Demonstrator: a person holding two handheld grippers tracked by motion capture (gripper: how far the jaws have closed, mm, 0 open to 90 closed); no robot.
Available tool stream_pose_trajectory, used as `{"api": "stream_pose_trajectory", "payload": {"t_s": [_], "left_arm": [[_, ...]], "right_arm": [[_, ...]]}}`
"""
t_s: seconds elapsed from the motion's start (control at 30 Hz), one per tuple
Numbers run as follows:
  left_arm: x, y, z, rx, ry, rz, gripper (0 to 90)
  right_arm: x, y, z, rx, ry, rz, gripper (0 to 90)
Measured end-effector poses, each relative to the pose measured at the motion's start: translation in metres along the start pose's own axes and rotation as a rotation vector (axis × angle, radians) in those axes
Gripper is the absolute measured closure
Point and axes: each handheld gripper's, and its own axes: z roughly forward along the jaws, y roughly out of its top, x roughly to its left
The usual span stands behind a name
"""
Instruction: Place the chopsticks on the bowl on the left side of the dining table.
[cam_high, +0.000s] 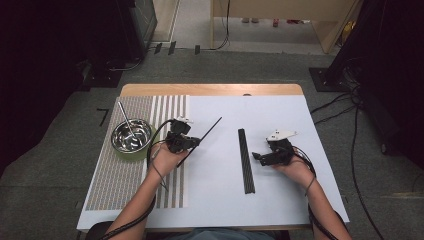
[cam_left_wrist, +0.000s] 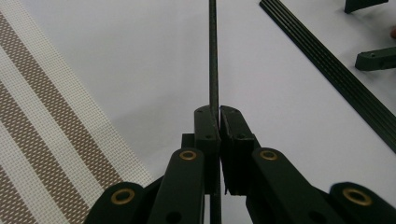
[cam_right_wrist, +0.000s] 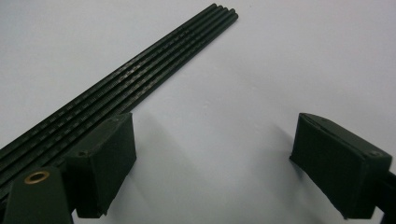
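White sheeting covered the table (cam_high: 215, 200), and just above it a thin black rod (cam_left_wrist: 213, 56) stood pinched between the closed jaws of the left gripper (cam_left_wrist: 218, 122) — beside the striped placemat (cam_high: 117, 180). Near the row of black rods (cam_high: 245, 160), the right gripper (cam_right_wrist: 210, 158) hovered with jaws wide; a steel bowl (cam_high: 131, 135) sat on the mat.

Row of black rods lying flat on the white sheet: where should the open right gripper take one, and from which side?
Judging by pose, take the outermost rod of the row of black rods nearest the right gripper, near mid-length, coming from above with jaws straddling its width. The rods lie flat, side by side and touching, so only that edge rod offers a free side.
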Motion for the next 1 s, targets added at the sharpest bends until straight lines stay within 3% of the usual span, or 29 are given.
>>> {"api": "stream_pose_trajectory", "payload": {"t_s": [1.0], "left_arm": [[0.019, -0.001, -0.021, 0.026, 0.003, -0.012, 87.8]], "right_arm": [[0.000, 0.000, 0.000, 0.001, 0.000, 0.000, 13.3]]}}
